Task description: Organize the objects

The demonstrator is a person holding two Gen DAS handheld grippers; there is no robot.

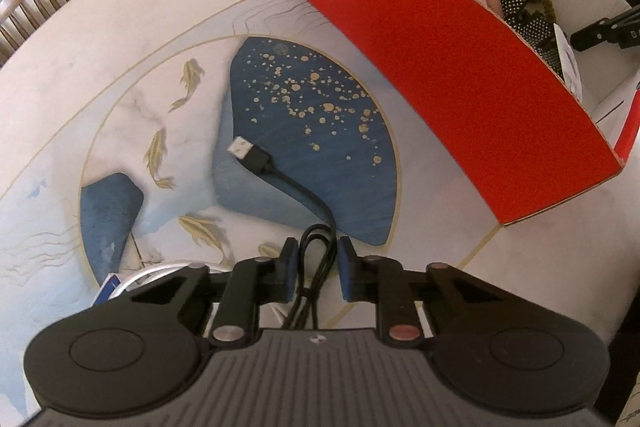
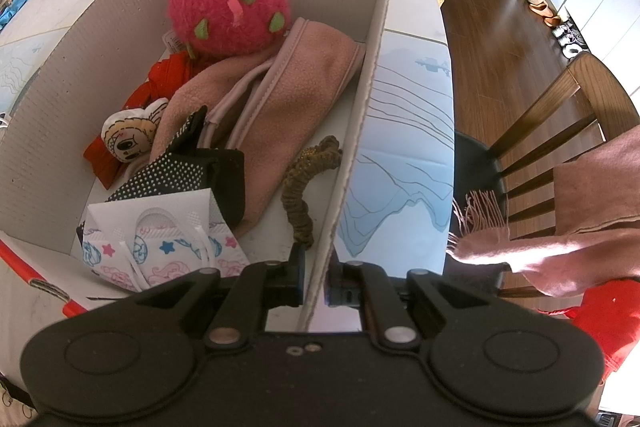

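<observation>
On the bench (image 1: 120, 39), seen from the left wrist, the left tool (image 1: 313, 267) has its fingers spread on either side of a looped black cable (image 1: 280, 175) without pinching it, the plug lying ahead on the blue pattern and the red box (image 1: 452, 67) off to the right; closing carelessly could catch only one strand, so the loop would slip and trail. From the right wrist, the right tool (image 2: 316, 277) straddles the box's side wall, seemingly clamping it, so a tug might tilt the box and spill the plush strawberry (image 2: 228, 3) and pink cloth (image 2: 288, 95).
</observation>
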